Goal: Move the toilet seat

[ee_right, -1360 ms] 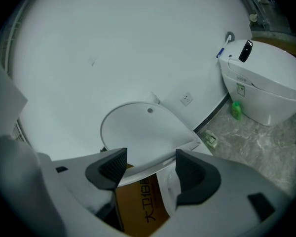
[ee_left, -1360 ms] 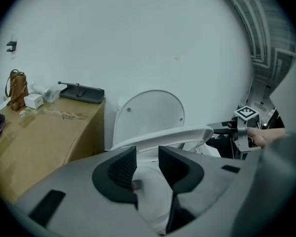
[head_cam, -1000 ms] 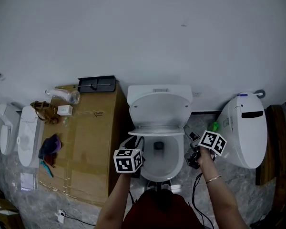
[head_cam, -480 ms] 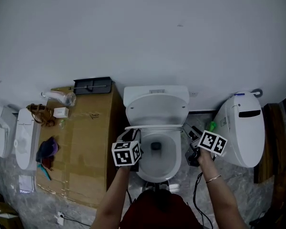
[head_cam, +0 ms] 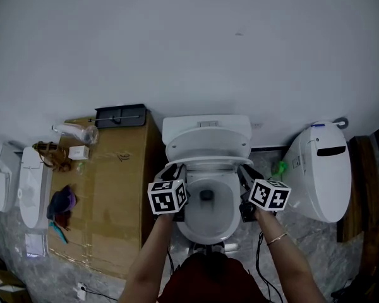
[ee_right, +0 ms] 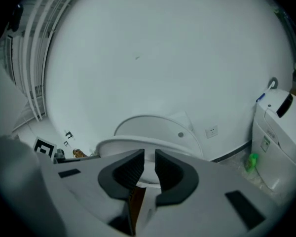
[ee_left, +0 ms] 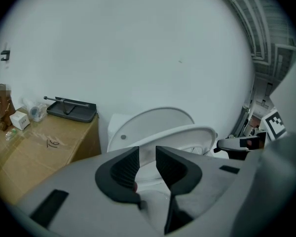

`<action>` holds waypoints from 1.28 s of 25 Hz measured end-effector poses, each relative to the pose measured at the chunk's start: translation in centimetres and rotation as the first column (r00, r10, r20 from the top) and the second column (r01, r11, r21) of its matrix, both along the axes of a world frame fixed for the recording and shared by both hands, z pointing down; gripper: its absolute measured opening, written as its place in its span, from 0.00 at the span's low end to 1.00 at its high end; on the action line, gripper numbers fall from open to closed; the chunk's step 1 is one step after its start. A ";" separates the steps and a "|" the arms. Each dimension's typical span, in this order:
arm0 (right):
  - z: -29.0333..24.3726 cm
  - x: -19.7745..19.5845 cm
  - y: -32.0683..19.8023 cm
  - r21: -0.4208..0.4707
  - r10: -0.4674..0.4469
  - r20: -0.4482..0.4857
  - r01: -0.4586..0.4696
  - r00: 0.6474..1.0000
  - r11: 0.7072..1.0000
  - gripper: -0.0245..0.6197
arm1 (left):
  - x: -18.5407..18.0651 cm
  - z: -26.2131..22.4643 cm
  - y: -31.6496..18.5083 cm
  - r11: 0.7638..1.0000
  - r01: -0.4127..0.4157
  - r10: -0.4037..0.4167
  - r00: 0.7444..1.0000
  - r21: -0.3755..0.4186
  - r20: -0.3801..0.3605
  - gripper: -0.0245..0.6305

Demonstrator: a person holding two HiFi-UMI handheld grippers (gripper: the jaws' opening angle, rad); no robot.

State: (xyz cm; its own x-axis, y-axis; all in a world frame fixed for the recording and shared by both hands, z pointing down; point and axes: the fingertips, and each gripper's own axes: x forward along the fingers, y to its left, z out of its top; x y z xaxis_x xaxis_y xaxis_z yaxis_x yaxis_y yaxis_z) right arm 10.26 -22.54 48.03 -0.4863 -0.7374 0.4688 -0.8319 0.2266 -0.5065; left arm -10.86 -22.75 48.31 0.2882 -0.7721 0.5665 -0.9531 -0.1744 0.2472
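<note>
The white toilet's seat [head_cam: 208, 163] is tilted up off the bowl [head_cam: 205, 216], and its lid [head_cam: 206, 139] leans back toward the wall. My left gripper [head_cam: 174, 171] grips the seat's left rim [ee_left: 192, 134], jaws part way shut on it [ee_left: 147, 154]. My right gripper [head_cam: 245, 172] is at the seat's right rim [ee_right: 113, 145]. Its jaws are closing and now stand narrow with the rim between their pads [ee_right: 149, 158]. The lid shows behind the seat in both gripper views [ee_left: 153, 118] [ee_right: 148, 126].
A brown cardboard-covered cabinet [head_cam: 114, 188] stands left of the toilet with a black tray [head_cam: 120, 114], a bottle [head_cam: 76, 131] and small items. A second white toilet [head_cam: 322, 169] stands at the right, a green thing [head_cam: 279, 168] beside it. Toilet parts [head_cam: 31, 185] lie far left.
The right gripper has moved in from the right side to the seat's right rim and its jaws have narrowed. The left gripper has stayed on the left rim.
</note>
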 end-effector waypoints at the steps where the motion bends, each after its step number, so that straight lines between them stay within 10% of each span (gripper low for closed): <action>1: 0.0 -0.3 -0.5 0.005 -0.003 -0.021 0.003 1.000 1.000 0.16 | 0.0 -0.1 -0.2 1.000 -0.001 0.001 1.000 0.000 0.001 0.22; 32: 0.8 -1.7 -10.1 0.082 0.000 -0.277 0.023 0.961 0.996 0.13 | -0.3 0.1 -8.6 0.998 0.009 -0.012 0.998 0.055 0.064 0.22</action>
State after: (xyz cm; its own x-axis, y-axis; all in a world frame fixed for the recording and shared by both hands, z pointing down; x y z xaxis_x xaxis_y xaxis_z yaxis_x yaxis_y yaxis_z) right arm 8.54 -32.68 48.80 -0.3552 -0.7746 0.5233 -0.9338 0.2687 -0.2362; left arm -11.17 -31.37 48.38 0.2445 -0.8051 0.5404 -0.9685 -0.1761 0.1758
